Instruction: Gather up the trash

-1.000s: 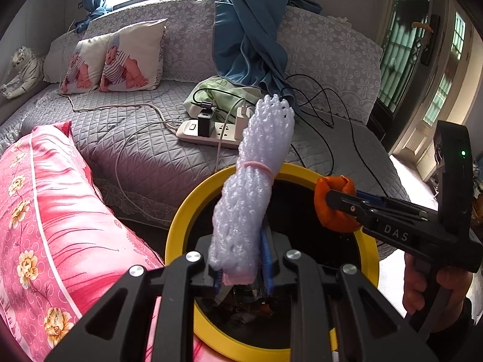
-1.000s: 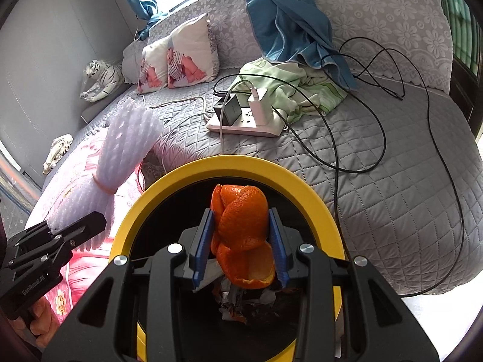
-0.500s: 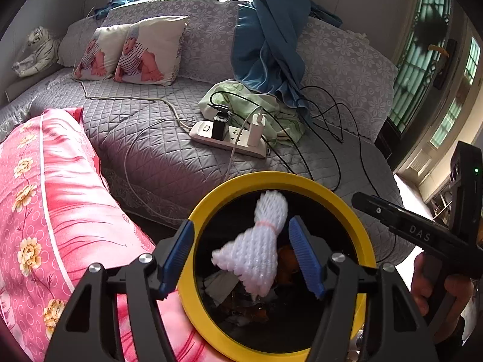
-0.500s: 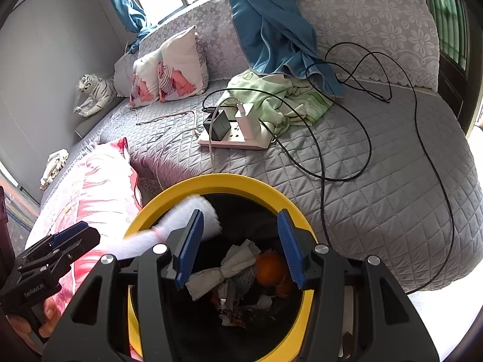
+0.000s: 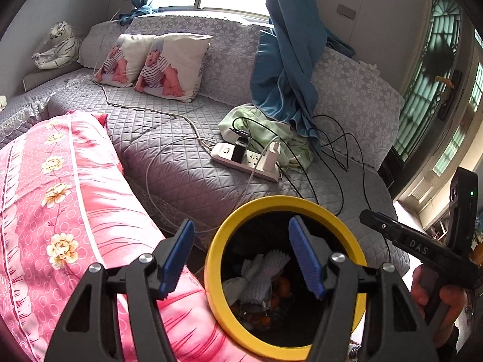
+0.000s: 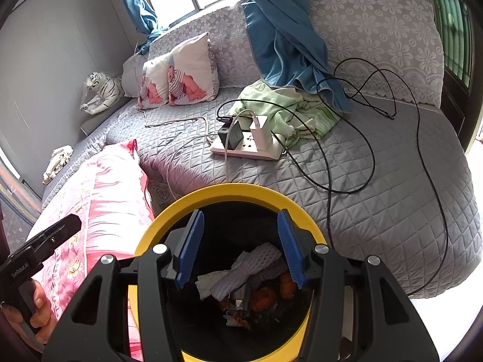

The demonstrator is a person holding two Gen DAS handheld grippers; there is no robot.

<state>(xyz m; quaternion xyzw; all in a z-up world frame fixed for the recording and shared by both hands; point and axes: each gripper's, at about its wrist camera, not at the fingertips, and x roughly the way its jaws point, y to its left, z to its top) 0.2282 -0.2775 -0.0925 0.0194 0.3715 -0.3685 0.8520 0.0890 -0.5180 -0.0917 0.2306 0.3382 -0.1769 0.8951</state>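
A black trash bin with a yellow rim (image 5: 225,232) (image 6: 211,191) stands below both grippers, by the sofa. Inside lie a white foam net sleeve (image 5: 265,274) (image 6: 253,264), orange peel (image 6: 262,298) and other scraps. My left gripper (image 5: 241,256) is open and empty above the bin's left rim. My right gripper (image 6: 237,246) is open and empty above the bin's mouth. The right gripper also shows at the right of the left wrist view (image 5: 401,235), and the left gripper at the lower left of the right wrist view (image 6: 45,241).
A pink floral pillow (image 5: 60,196) (image 6: 99,193) lies left of the bin. On the grey quilted sofa (image 6: 392,196) sit a white power strip (image 5: 244,160) (image 6: 247,147) with black cables, a green cloth (image 6: 286,111) and two baby-print cushions (image 5: 157,66).
Both grippers opened. The foam net sleeve and the orange peel dropped into the bin. Both grippers then rose and drew back from it.
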